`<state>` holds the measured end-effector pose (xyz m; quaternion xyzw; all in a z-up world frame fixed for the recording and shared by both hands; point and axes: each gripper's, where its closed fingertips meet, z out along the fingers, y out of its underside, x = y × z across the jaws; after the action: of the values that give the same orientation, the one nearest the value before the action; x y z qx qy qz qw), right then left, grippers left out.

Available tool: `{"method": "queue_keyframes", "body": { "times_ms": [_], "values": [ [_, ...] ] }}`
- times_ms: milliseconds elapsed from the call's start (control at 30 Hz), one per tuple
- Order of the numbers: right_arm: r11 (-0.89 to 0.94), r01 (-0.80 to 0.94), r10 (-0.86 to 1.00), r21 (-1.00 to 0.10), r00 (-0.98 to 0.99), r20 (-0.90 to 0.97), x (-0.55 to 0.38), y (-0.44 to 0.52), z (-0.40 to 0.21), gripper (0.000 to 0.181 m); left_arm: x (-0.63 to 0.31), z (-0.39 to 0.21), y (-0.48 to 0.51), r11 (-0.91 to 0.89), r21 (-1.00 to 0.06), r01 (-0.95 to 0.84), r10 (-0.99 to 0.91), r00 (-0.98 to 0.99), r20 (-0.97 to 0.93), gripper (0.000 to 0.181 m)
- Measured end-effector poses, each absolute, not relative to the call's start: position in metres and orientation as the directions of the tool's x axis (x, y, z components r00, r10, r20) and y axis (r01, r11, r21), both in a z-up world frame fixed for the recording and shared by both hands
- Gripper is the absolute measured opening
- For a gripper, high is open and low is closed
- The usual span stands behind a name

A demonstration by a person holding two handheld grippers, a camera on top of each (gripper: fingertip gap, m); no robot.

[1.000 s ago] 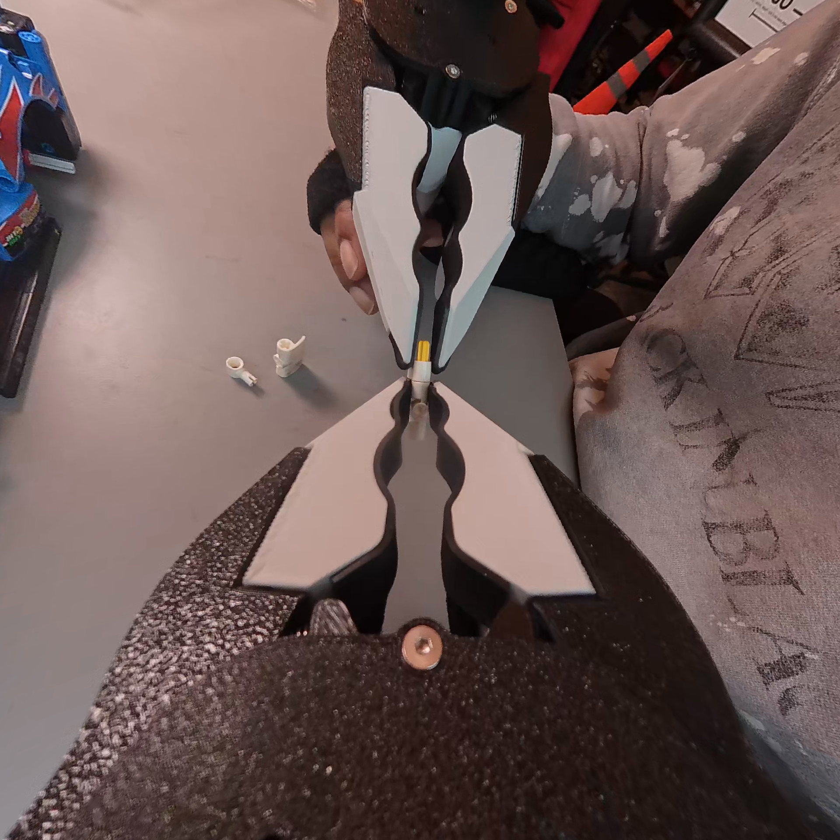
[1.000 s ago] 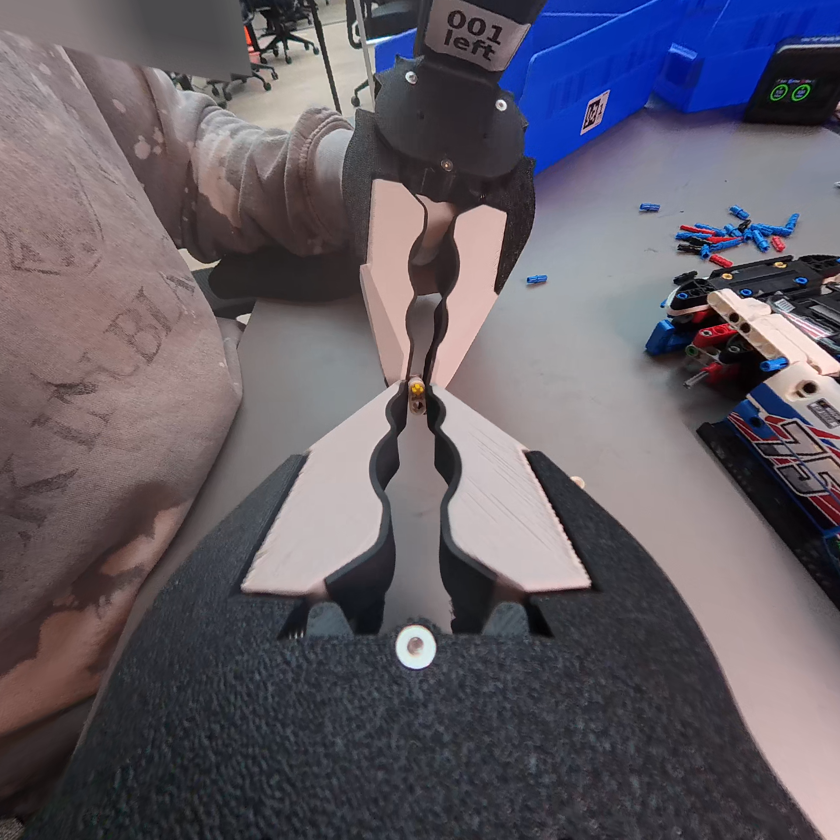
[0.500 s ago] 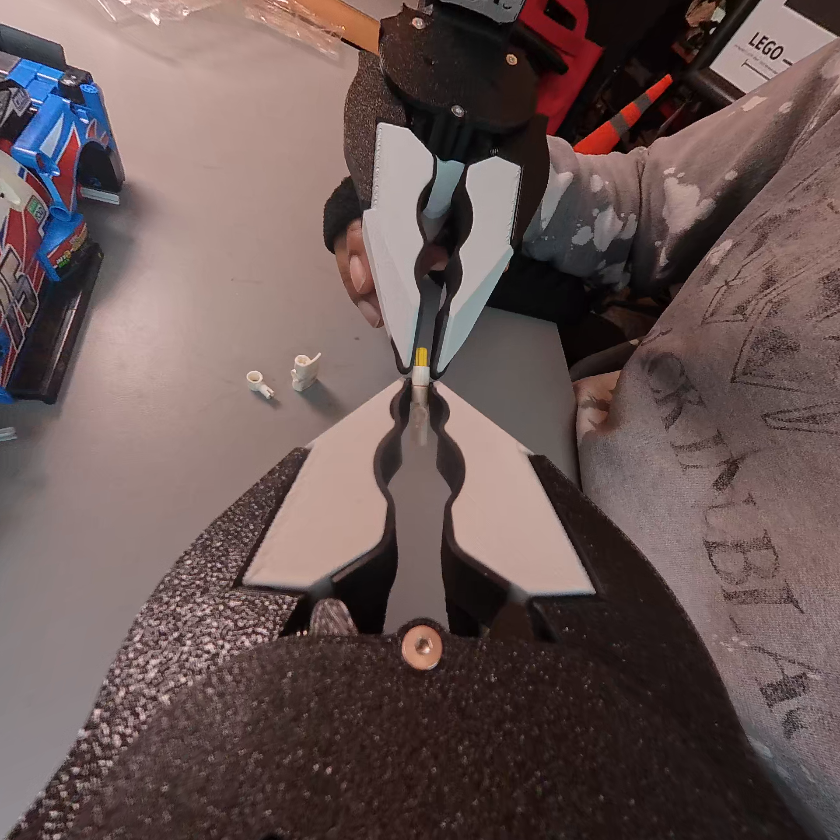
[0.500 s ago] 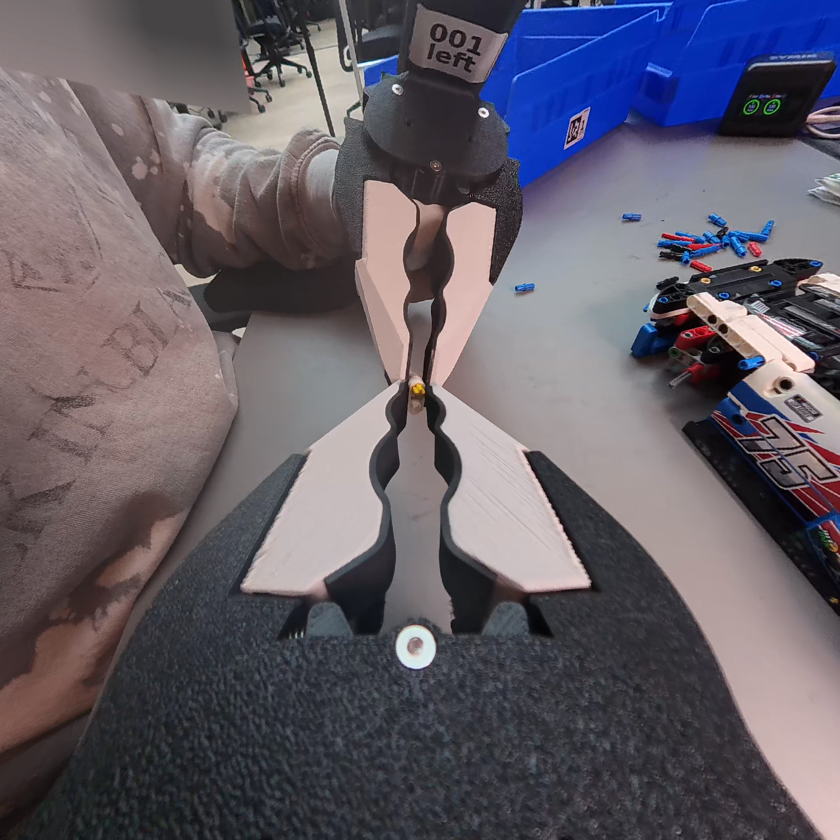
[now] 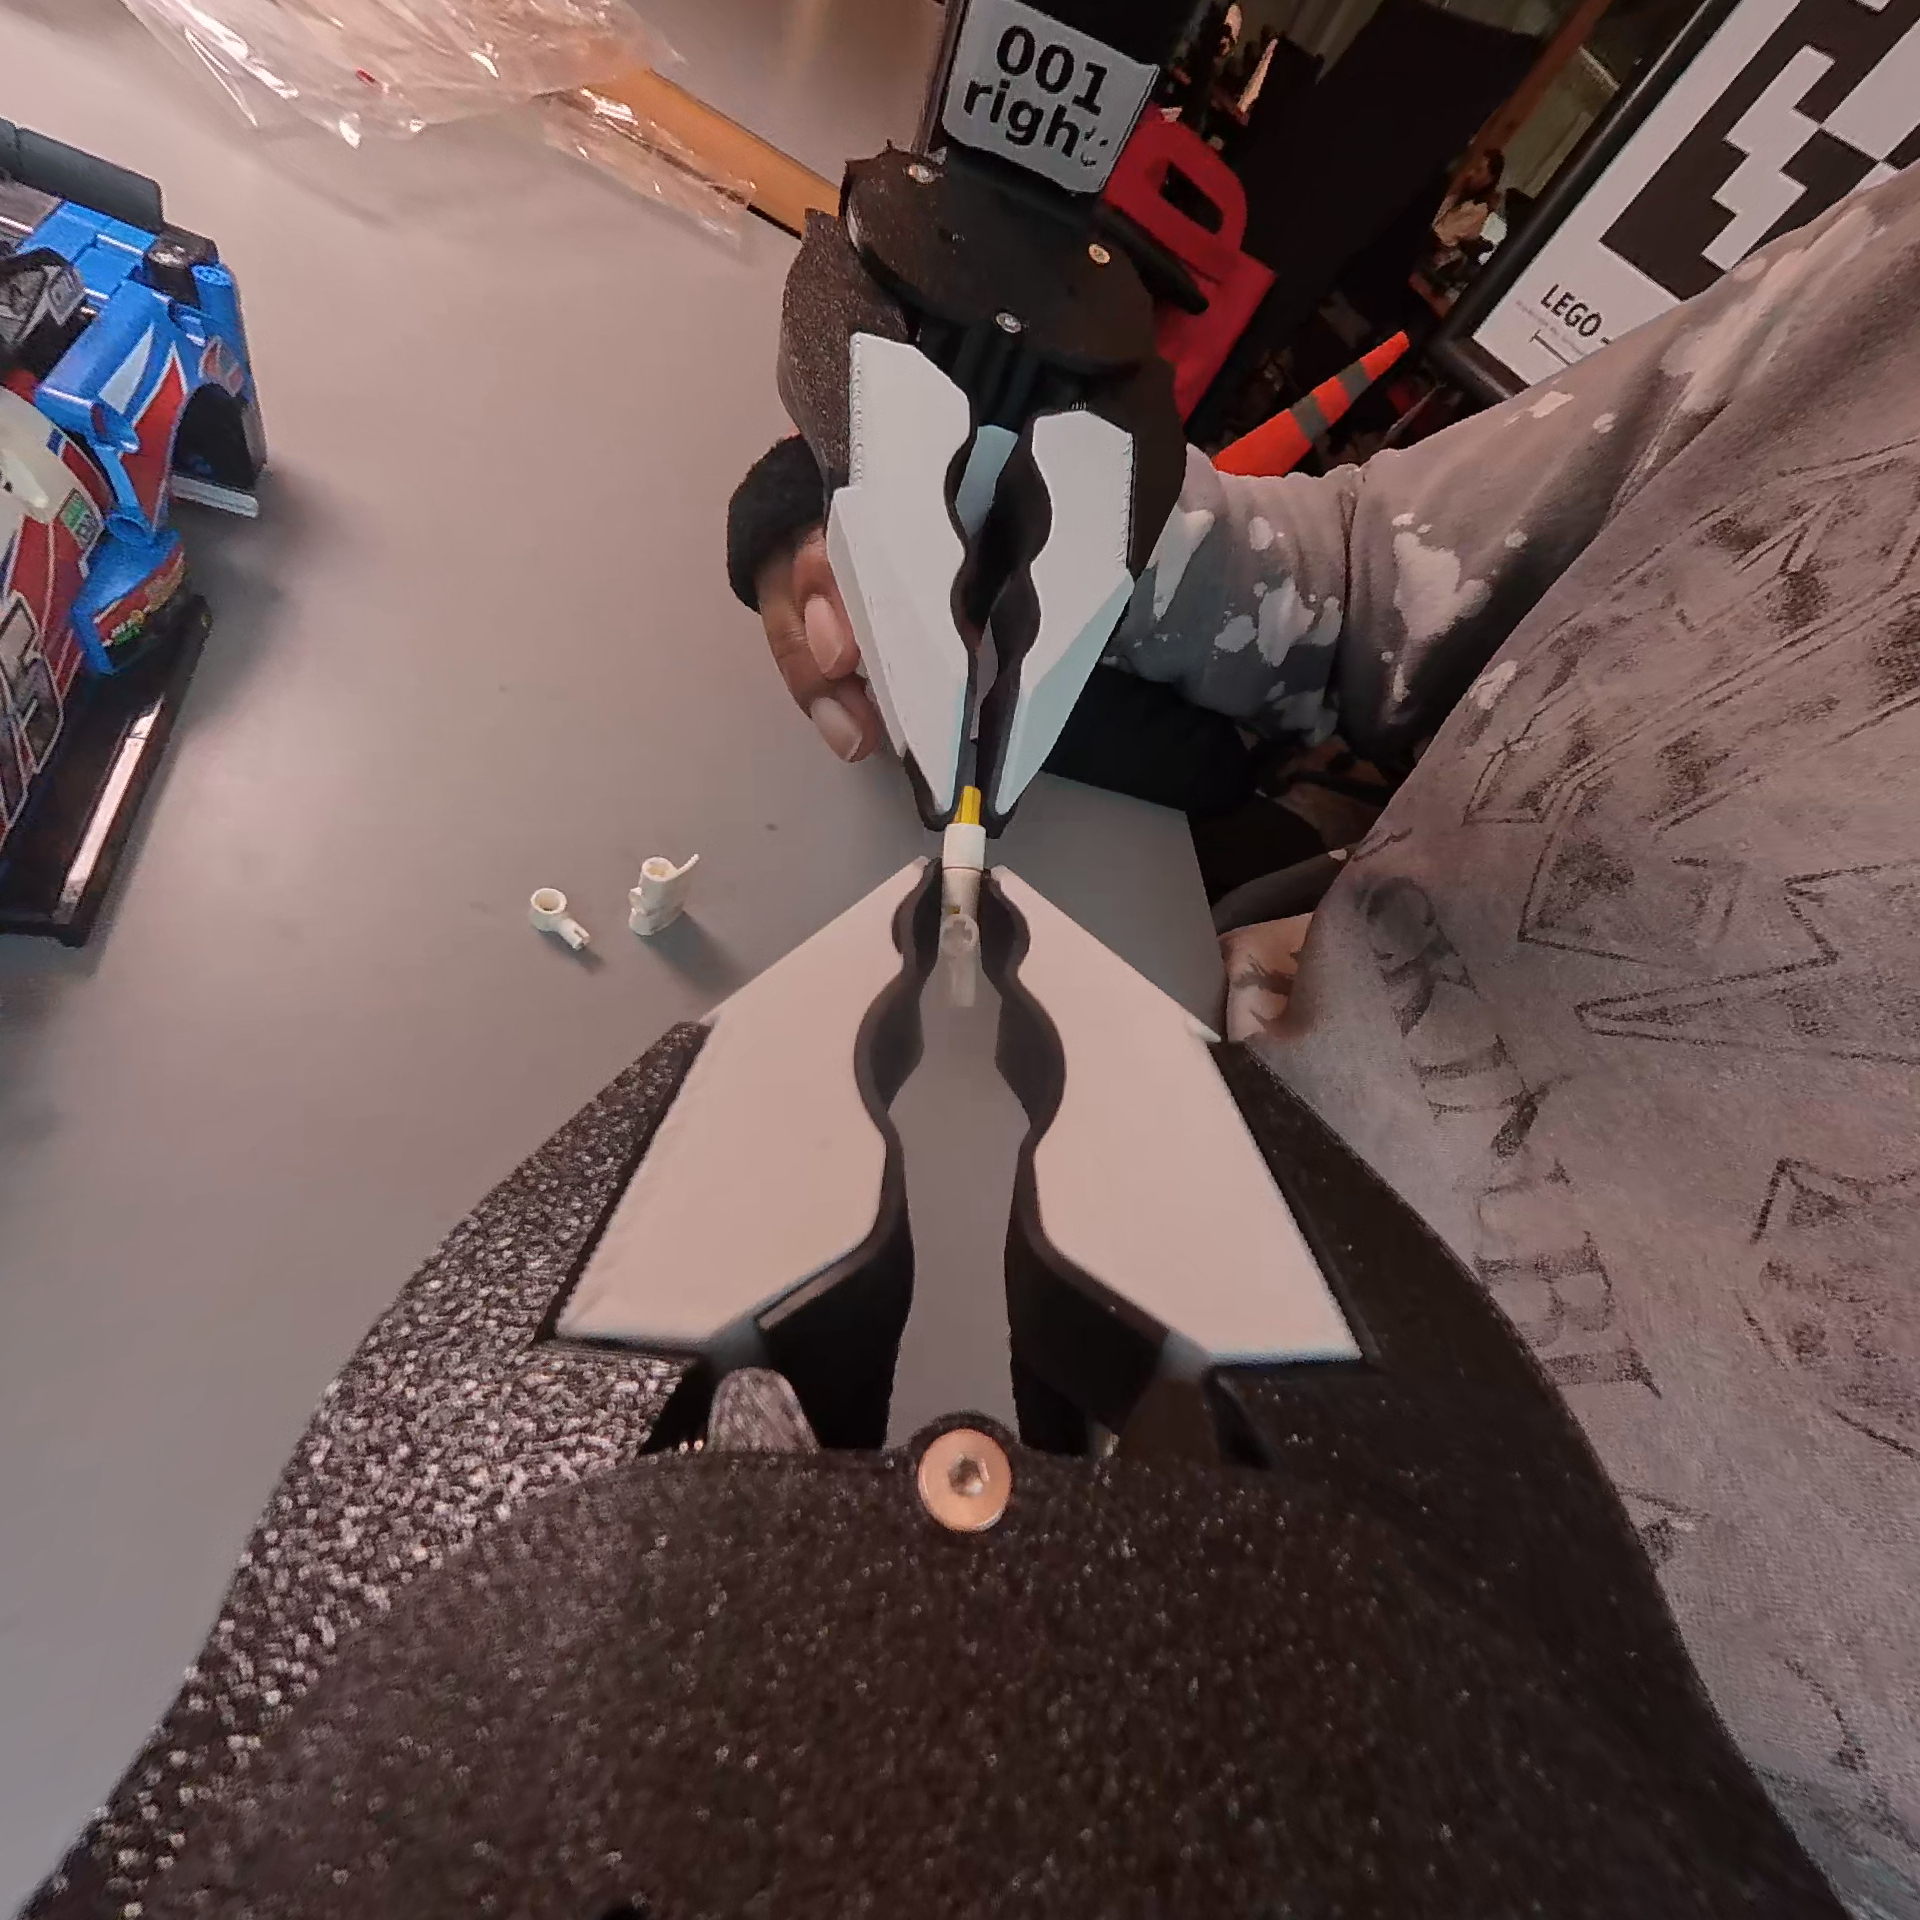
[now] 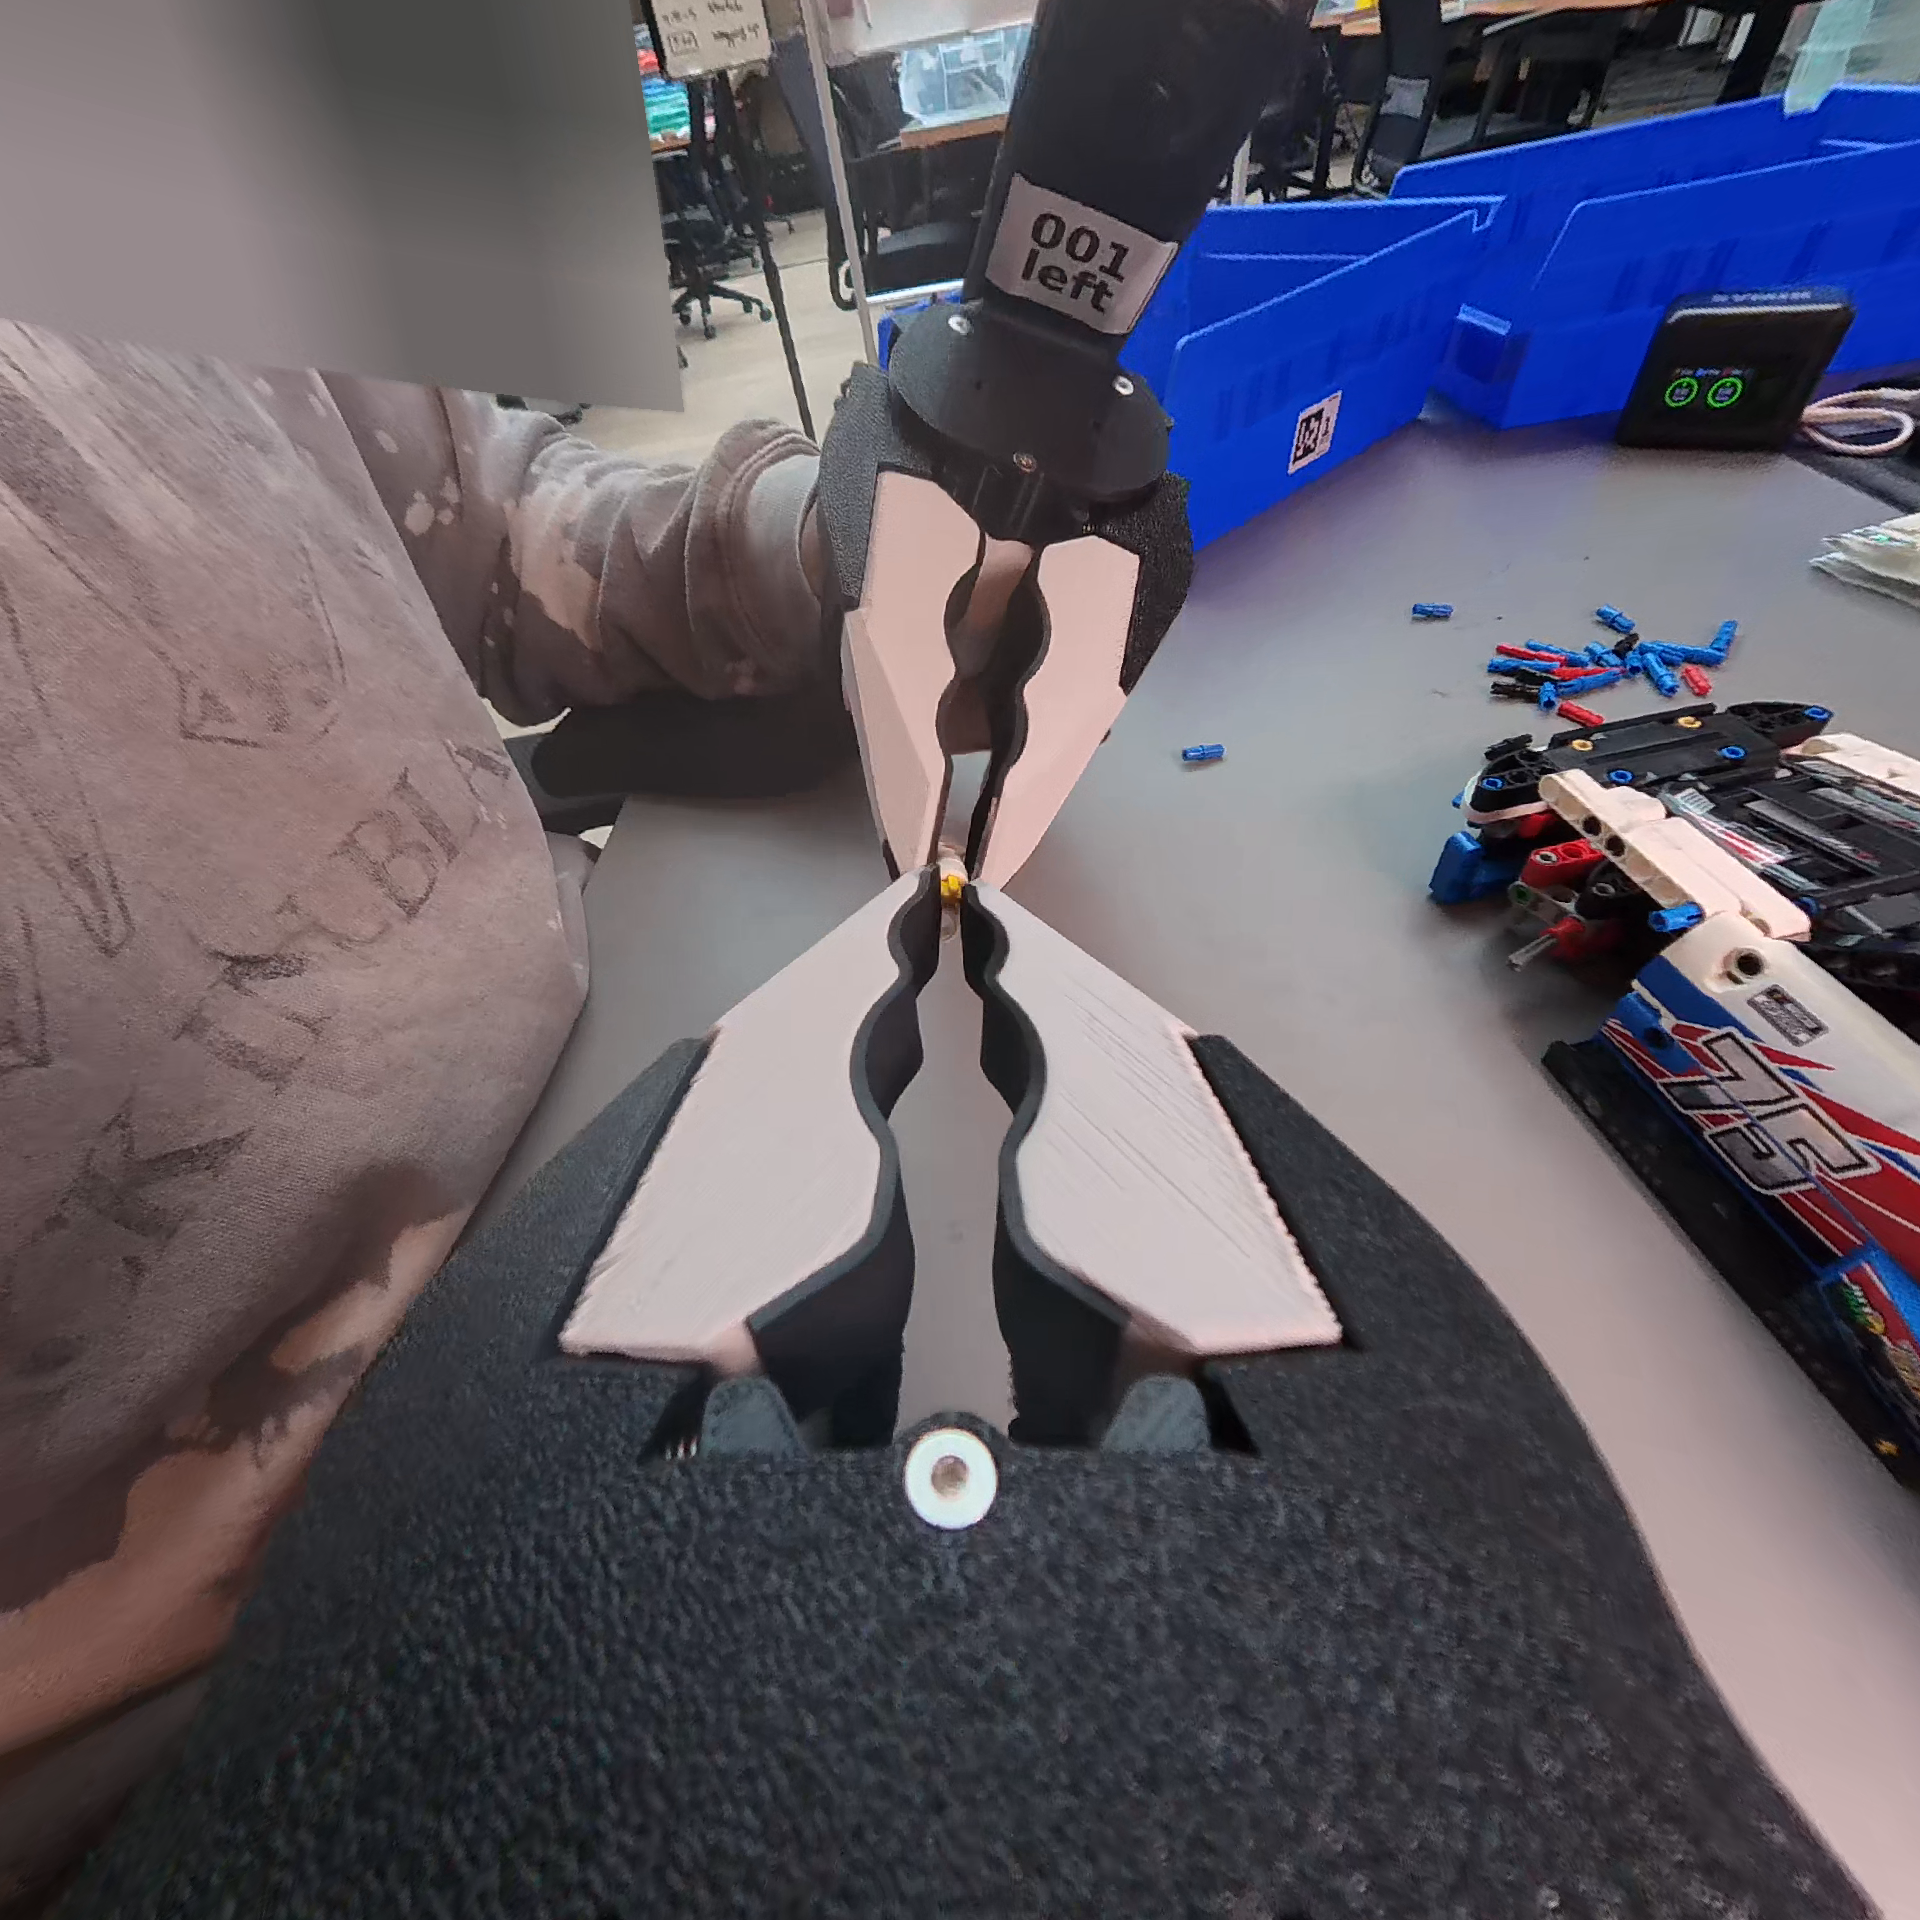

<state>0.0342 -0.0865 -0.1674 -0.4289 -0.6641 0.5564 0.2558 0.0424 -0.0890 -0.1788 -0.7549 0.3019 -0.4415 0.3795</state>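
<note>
My left gripper (image 5: 958, 883) is shut on a small white connector piece (image 5: 960, 935), held above the grey table (image 5: 416, 623). My right gripper (image 5: 966, 816) faces it tip to tip and is shut on a short yellow pin (image 5: 968, 802). The pin's end meets the white piece's collar (image 5: 963, 847). In the right wrist view my right gripper (image 6: 945, 899) pinches the yellow pin (image 6: 950, 885), with the left gripper (image 6: 940, 860) just beyond it. A hand (image 5: 821, 644) holds the right gripper.
Two small white pieces (image 5: 558, 914) (image 5: 657, 894) lie on the table to the left. A blue, red and white brick-built car (image 6: 1766, 997) (image 5: 94, 520) stands nearby, with loose blue and red pins (image 6: 1600, 665) and blue bins (image 6: 1455, 312) behind. A person's grey sweatshirt (image 5: 1610, 935) is close by. My two grippers' fingertips are within a few centimetres of each other.
Both grippers stay shut and tip to tip. They have shifted together, so the car and the far end of the table show more in both views.
</note>
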Motion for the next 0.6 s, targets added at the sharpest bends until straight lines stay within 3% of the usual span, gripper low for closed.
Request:
{"method": "queue_keyframes", "body": {
  "times_ms": [233,300,367,600],
  "values": [
    [-0.032,0.223,0.854,-0.974,-0.501,-0.143,0.034,-0.08,-0.151,0.001,0.033,-0.173,-0.086,-0.539,-0.837,-0.097,-0.777,0.441,0.449,0.005],
    [-0.159,0.083,0.88,-0.984,-0.44,-0.18,0.053,-0.042,-0.112,0.0,0.004,-0.188,-0.081,-0.557,-0.825,-0.096,-0.733,0.524,0.434,0.005],
    [-0.052,0.128,0.932,-0.99,-0.35,-0.094,0.059,-0.025,-0.124,0.0,-0.009,-0.179,-0.074,-0.562,-0.826,-0.032,-0.709,0.533,0.462,0.005],
    [-0.053,0.203,0.913,-0.978,-0.387,-0.13,0.04,-0.041,-0.147,0.001,0.027,-0.211,-0.074,-0.616,-0.768,-0.174,-0.721,0.519,0.46,0.011]
  ]
}}
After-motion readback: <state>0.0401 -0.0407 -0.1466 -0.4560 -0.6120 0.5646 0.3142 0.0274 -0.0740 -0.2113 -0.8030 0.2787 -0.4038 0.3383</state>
